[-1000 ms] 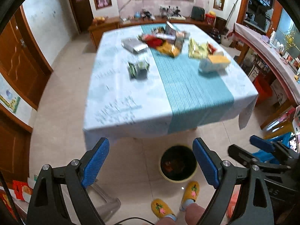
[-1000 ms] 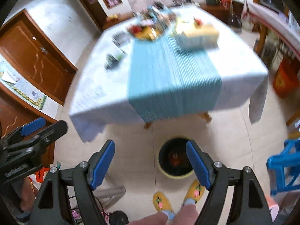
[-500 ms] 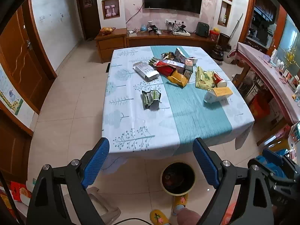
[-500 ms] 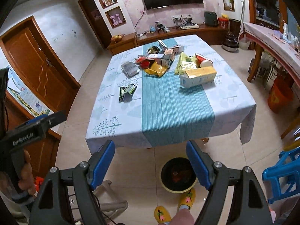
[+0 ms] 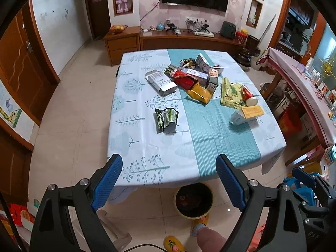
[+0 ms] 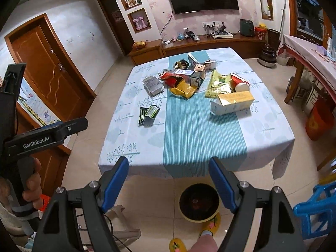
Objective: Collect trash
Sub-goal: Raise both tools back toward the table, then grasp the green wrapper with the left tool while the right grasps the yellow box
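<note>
Frankly, I am struggling to read the heap of trash (image 5: 195, 77) at the far end of the table (image 5: 147, 147): boxes and wrappers are overlapping, so I cannot tell where one ends and the next begins. Both grippers are hanging short of the table's near edge, the left gripper (image 5: 169, 185) and the right gripper (image 6: 168, 185) each with jaws spread wide and gripping nothing. A green wrapper (image 5: 166, 119) is lying alone on the white cloth, nearer to me than the heap, its long axis running roughly toward me. A white box (image 6: 232, 103) is sitting right of the teal runner, lying crosswise, with a red cup (image 6: 240, 83) on its side just behind it. On the floor under the near edge, the bin (image 6: 199, 202) is showing a dark inside that I cannot make out, and my slipper (image 6: 211, 223) is half covered by its rim.
</note>
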